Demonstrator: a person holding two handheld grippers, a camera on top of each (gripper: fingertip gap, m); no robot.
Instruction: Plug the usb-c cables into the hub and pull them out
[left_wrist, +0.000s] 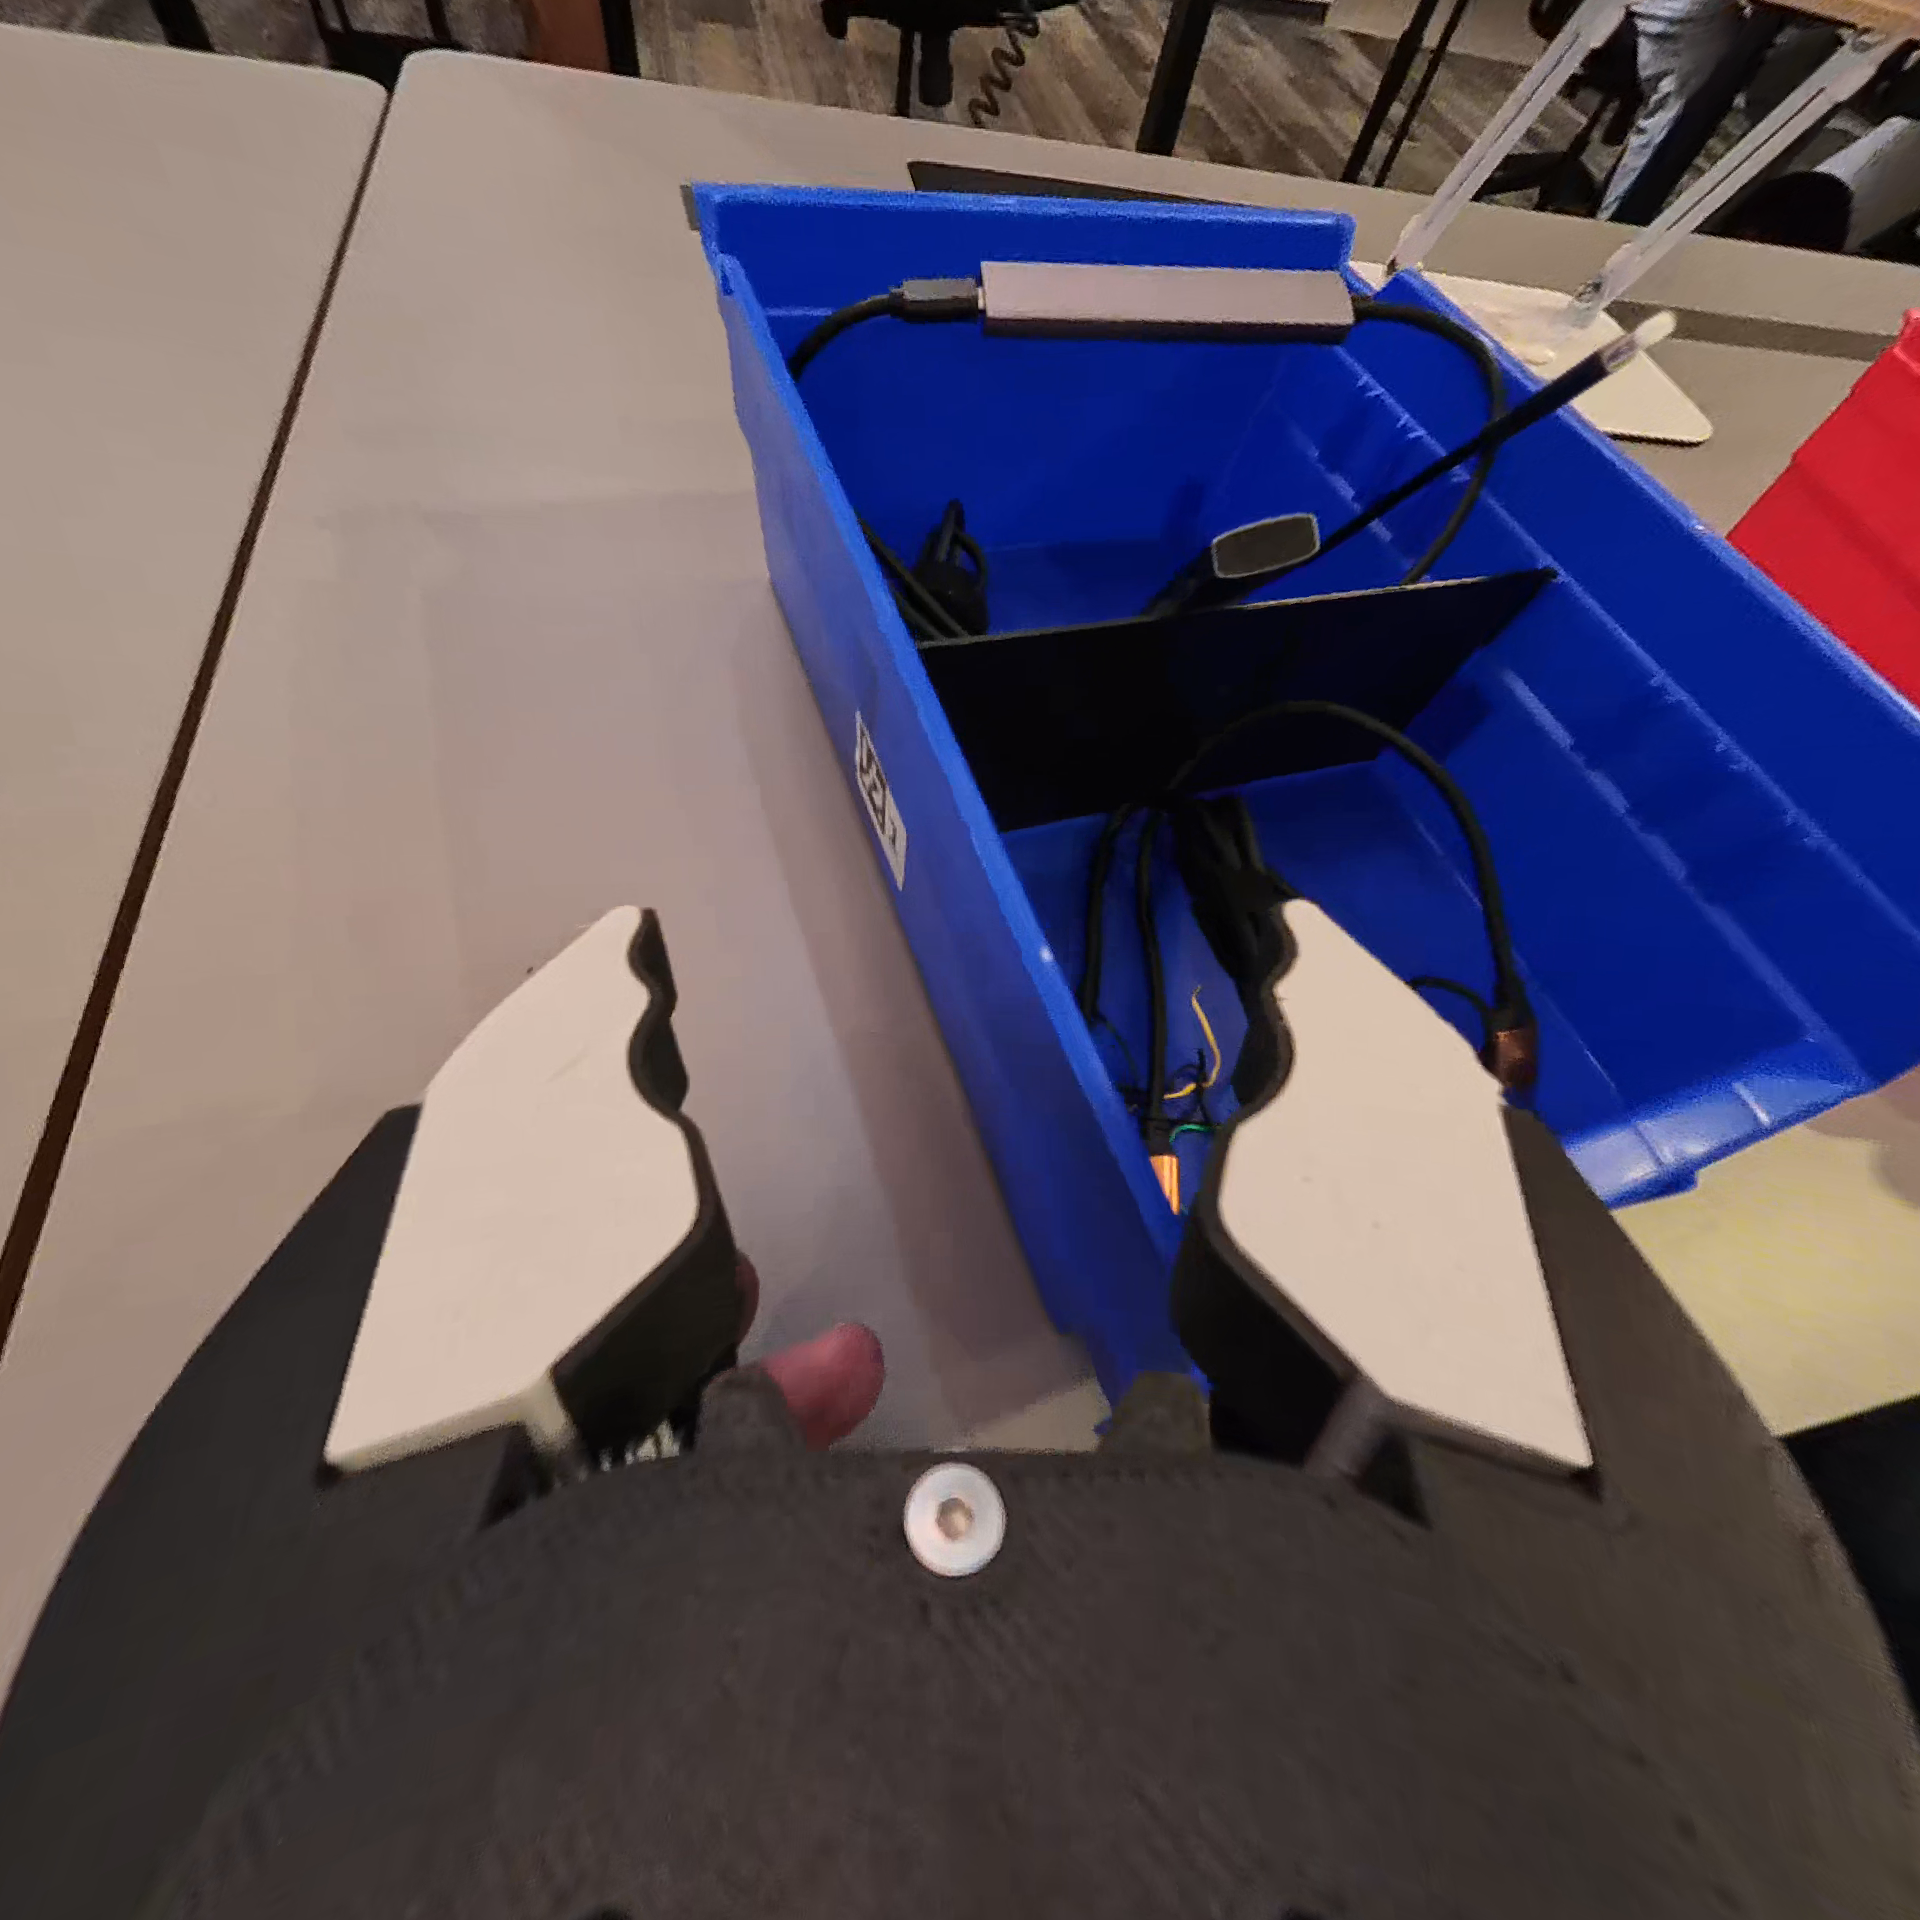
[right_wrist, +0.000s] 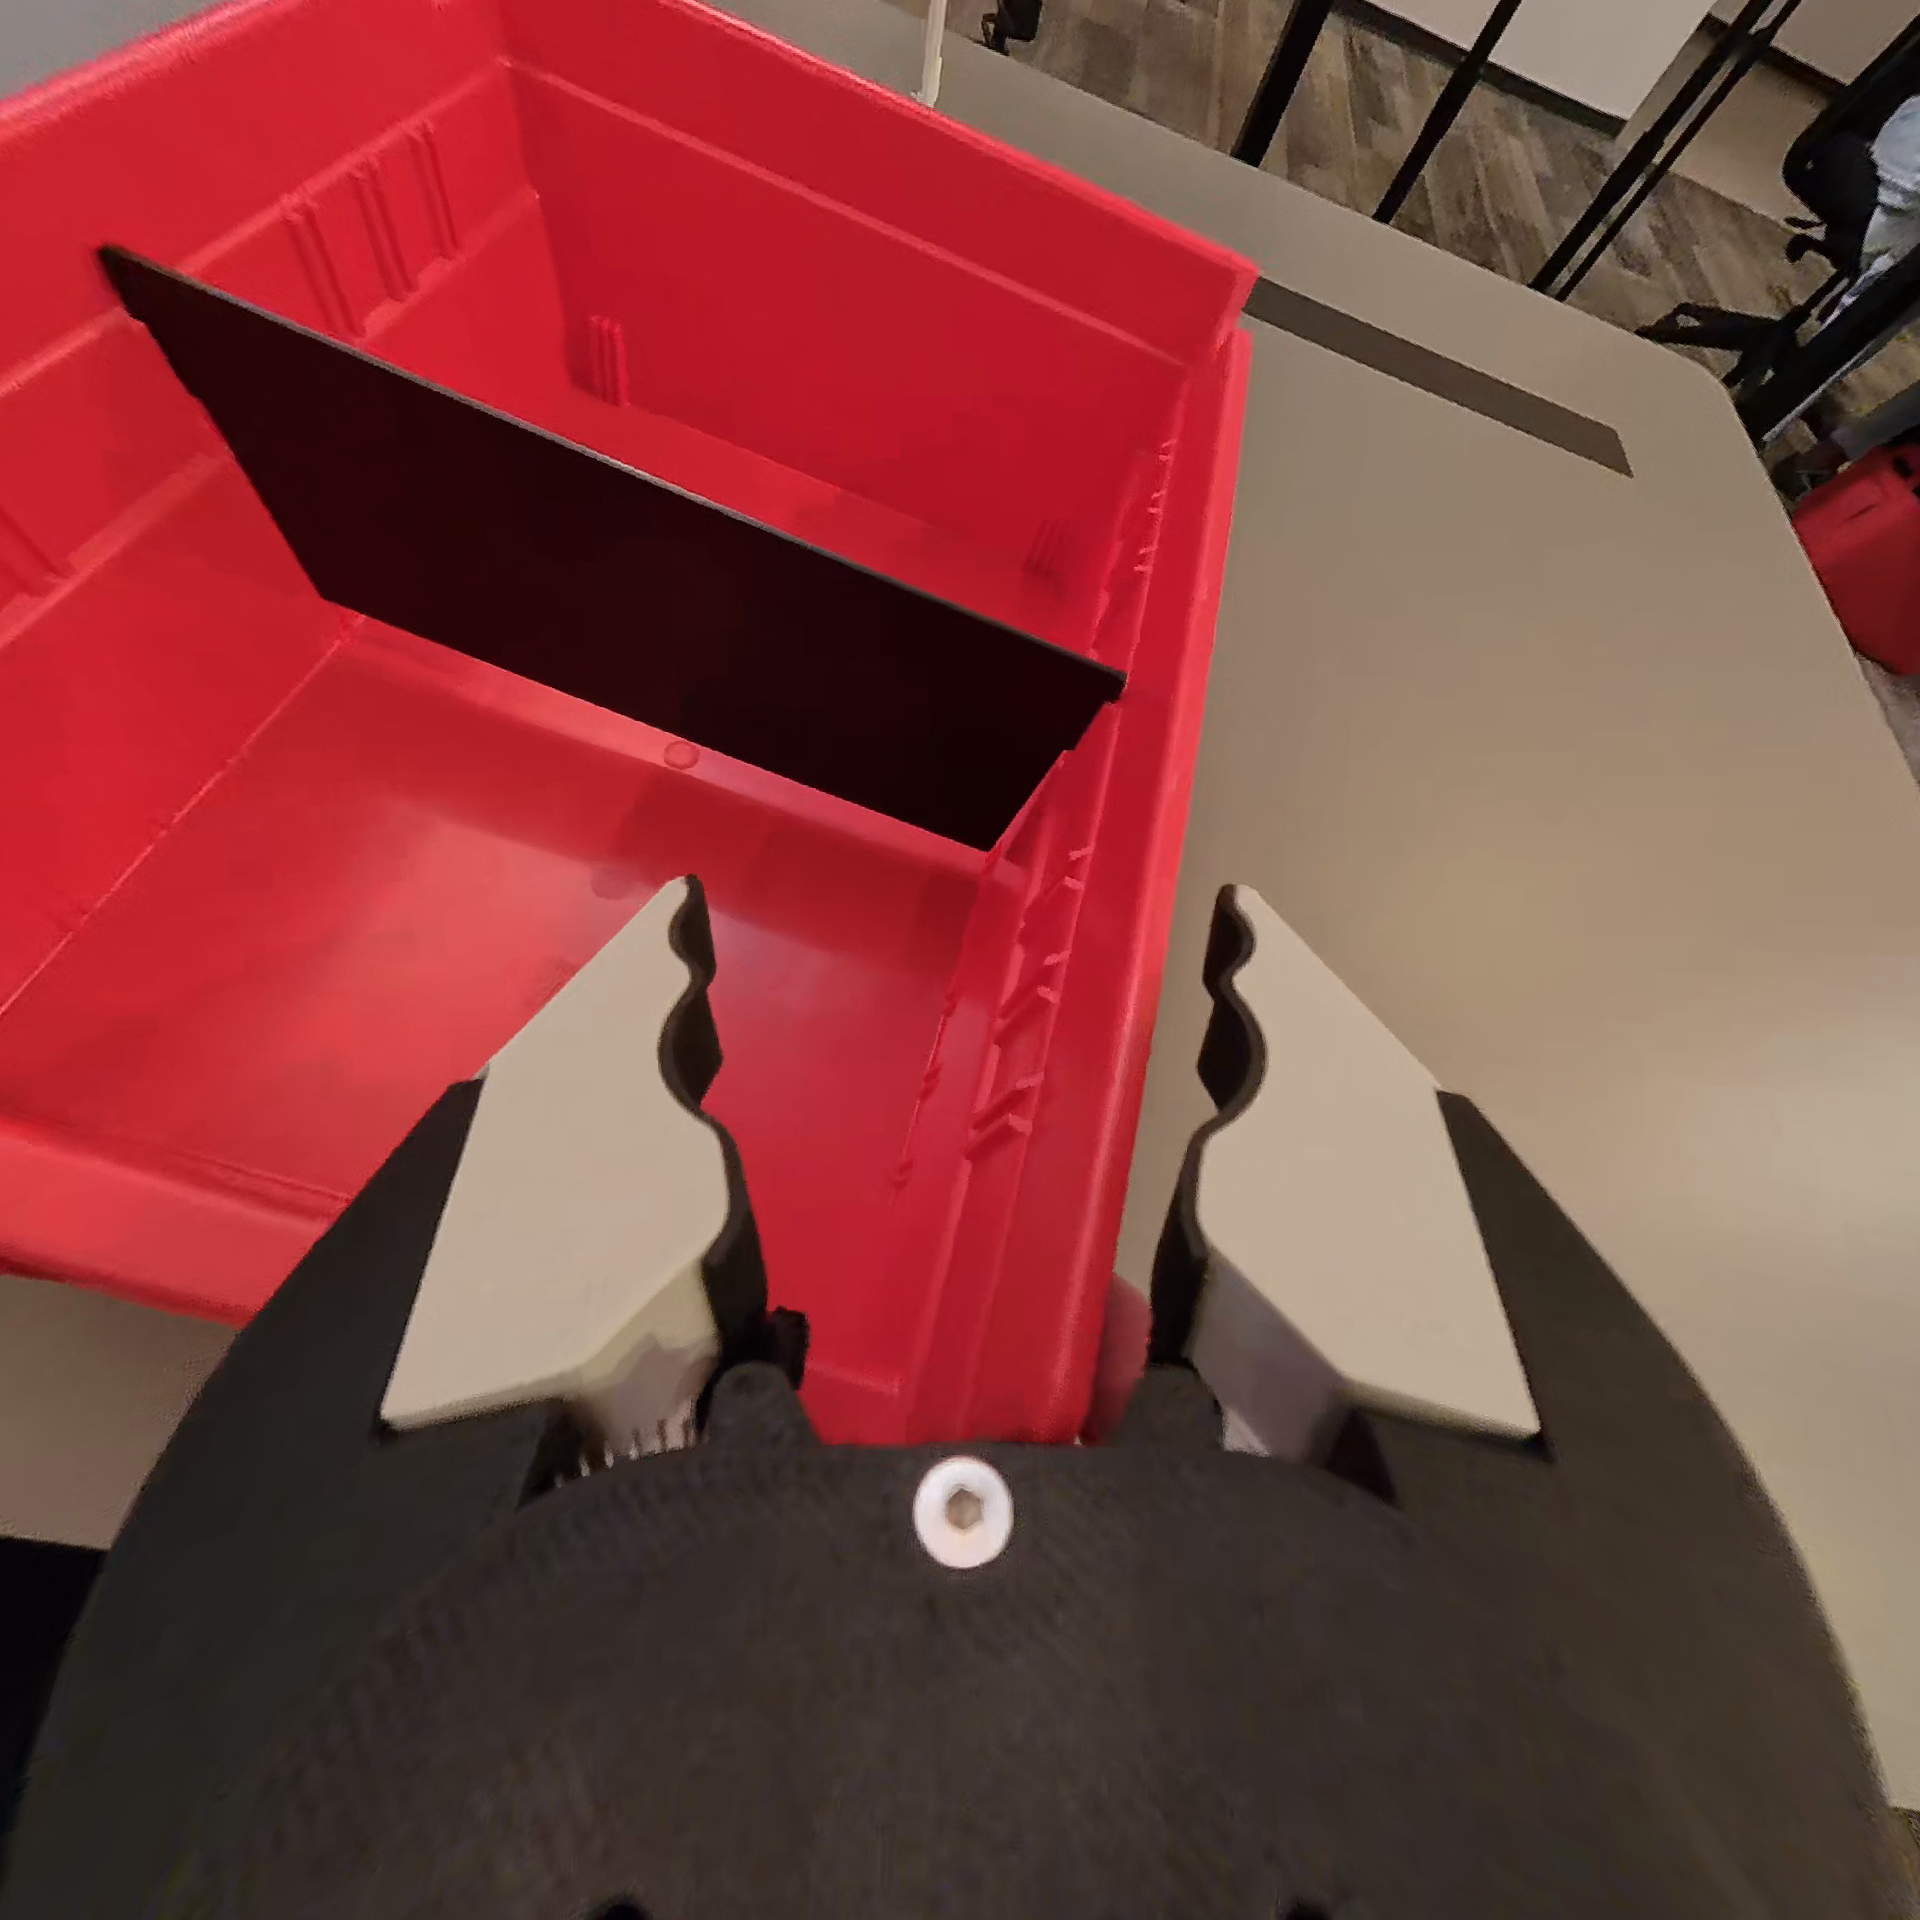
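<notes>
In the blue bin (left_wrist: 997, 1039), hub (left_wrist: 1164, 299), cables (left_wrist: 1226, 914)

The left wrist view looks forward and steeply down from behind the left gripper (left_wrist: 966, 925), whose spread fingers fill the near edge, along the length of a blue bin (left_wrist: 997, 966) on a grey table (left_wrist: 468, 582); the bin's far end wall and the room floor beyond close the top. The right wrist view looks from behind the right gripper (right_wrist: 961, 899), also tilted down, and sits closer to its subject: a red bin (right_wrist: 1164, 831) fills the left and centre, with bare table at right. The views share little: the red bin's corner (left_wrist: 1849, 530) enters the right edge of the left wrist view, and both show the same tabletop.
</notes>
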